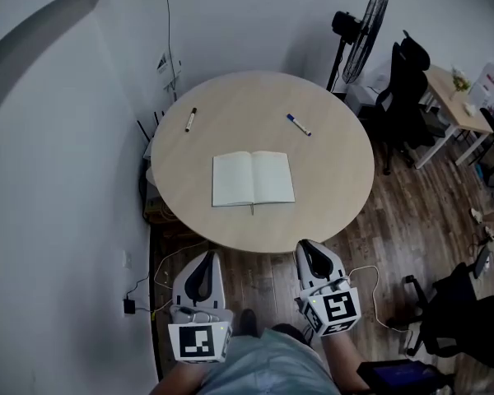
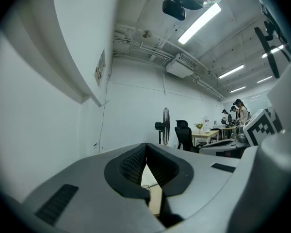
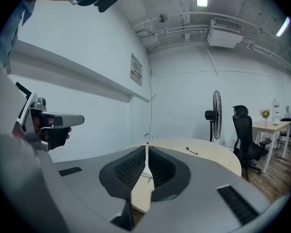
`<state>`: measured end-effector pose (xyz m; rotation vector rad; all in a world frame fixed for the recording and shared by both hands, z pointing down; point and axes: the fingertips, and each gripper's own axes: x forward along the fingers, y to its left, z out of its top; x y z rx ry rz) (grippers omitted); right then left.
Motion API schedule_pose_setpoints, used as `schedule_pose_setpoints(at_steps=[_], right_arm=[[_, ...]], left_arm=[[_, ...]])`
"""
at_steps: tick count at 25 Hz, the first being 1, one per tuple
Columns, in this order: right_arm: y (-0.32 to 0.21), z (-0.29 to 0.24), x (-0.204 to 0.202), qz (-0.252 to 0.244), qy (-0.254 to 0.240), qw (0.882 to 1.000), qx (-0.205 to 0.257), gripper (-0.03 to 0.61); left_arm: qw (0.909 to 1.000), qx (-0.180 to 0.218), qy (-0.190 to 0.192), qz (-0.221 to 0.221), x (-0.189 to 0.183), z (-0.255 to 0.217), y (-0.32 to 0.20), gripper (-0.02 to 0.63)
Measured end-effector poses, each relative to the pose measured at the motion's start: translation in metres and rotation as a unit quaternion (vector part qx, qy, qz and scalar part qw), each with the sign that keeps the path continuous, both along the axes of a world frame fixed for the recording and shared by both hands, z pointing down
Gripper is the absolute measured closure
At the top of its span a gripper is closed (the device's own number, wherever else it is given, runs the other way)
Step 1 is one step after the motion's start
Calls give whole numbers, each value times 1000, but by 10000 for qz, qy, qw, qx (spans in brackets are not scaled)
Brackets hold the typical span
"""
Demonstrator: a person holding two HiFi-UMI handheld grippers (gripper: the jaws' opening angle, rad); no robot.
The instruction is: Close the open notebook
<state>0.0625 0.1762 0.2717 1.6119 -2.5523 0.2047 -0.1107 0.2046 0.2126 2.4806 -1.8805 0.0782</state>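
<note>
both jaws of the left gripper [image 1: 206, 260] were pressed together, with nothing between them. it was off the near edge of the round table [image 1: 346, 208]. on the table lay a black pen [image 1: 190, 119], then the notebook [image 1: 253, 178], open and flat in the middle, then a blue pen [image 1: 298, 125]. the right gripper [image 1: 307, 247] had its jaws together too, holding nothing.

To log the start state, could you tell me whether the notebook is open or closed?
Open: the notebook lies flat on the table, two pale pages spread beside its centre fold.
</note>
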Motion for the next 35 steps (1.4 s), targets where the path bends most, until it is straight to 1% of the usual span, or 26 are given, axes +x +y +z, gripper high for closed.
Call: schedule_pose_setpoints(at_steps=[4, 9, 13, 16, 22, 28, 31, 35], right_arm=[[-15, -2, 7, 133, 17, 9999, 29, 529], [-41, 11, 22, 283, -52, 9996, -63, 529], [-70, 23, 34, 330, -183, 9992, -153, 529], [-100, 33, 39, 291, -272, 9989, -242, 529], [-180, 46, 41, 51, -430, 9984, -360, 529], [-261, 37, 40, -369, -482, 9976, -336, 529], [-296, 36, 38, -574, -478, 9967, -320, 529], [-325, 35, 28, -916, -395, 9939, -476, 529]], left_arm=[[9999, -31, 4, 153, 4, 5, -18, 594], [9994, -177, -86, 283, 19, 19, -49, 594], [9990, -293, -190, 289, 31, 28, -79, 594], [9984, -398, -317, 234, 36, 36, -108, 594], [9974, -528, -499, 24, 44, 41, -180, 594], [9965, -534, -544, -331, 50, 34, -248, 595], [9959, -496, -547, -522, 50, 31, -274, 594], [9940, -495, -527, -815, 48, 28, -295, 594]])
